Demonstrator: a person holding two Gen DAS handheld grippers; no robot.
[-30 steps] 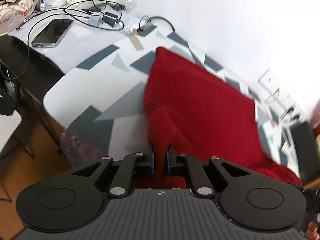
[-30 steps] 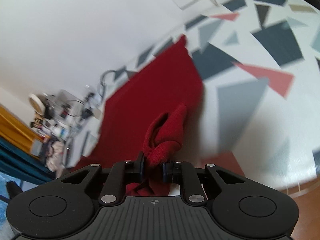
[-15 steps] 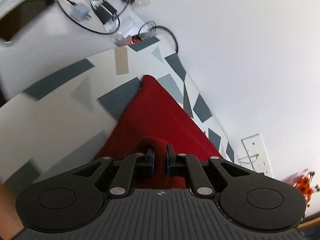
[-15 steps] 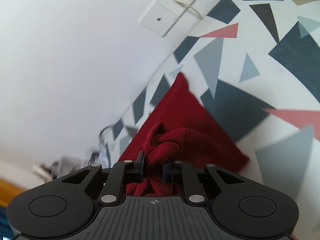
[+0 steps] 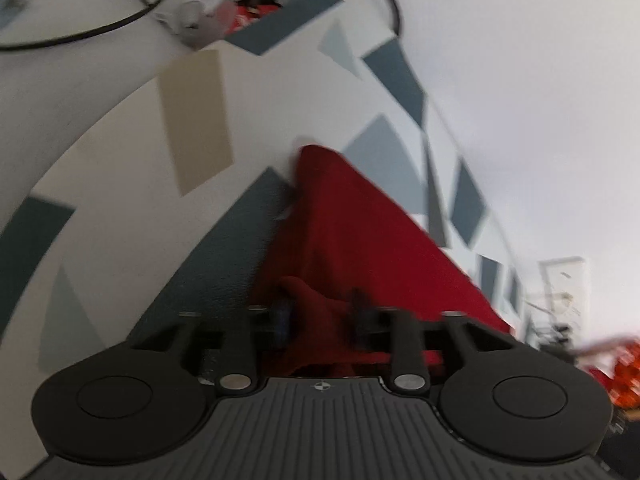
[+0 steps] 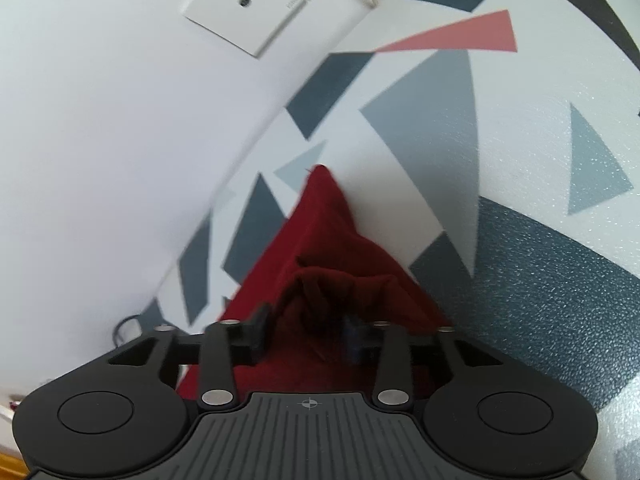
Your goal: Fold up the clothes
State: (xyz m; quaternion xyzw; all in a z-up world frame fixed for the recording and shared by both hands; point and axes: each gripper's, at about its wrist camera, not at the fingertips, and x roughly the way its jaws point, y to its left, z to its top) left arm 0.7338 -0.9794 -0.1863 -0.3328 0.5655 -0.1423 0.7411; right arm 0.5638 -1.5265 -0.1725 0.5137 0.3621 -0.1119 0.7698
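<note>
left wrist view, from left to right: patterned worktop at left, red garment running from centre to lower right, wall beyond. left gripper at bottom centre, jaws parted some way with a ridge of cloth bunched between, apparently loosened rather than pinched. right wrist view: wall at left, red garment in the centre, worktop at right. right gripper likewise spread around a fold. likely soft, light, limp; best taken at corners or hem edges.
</note>
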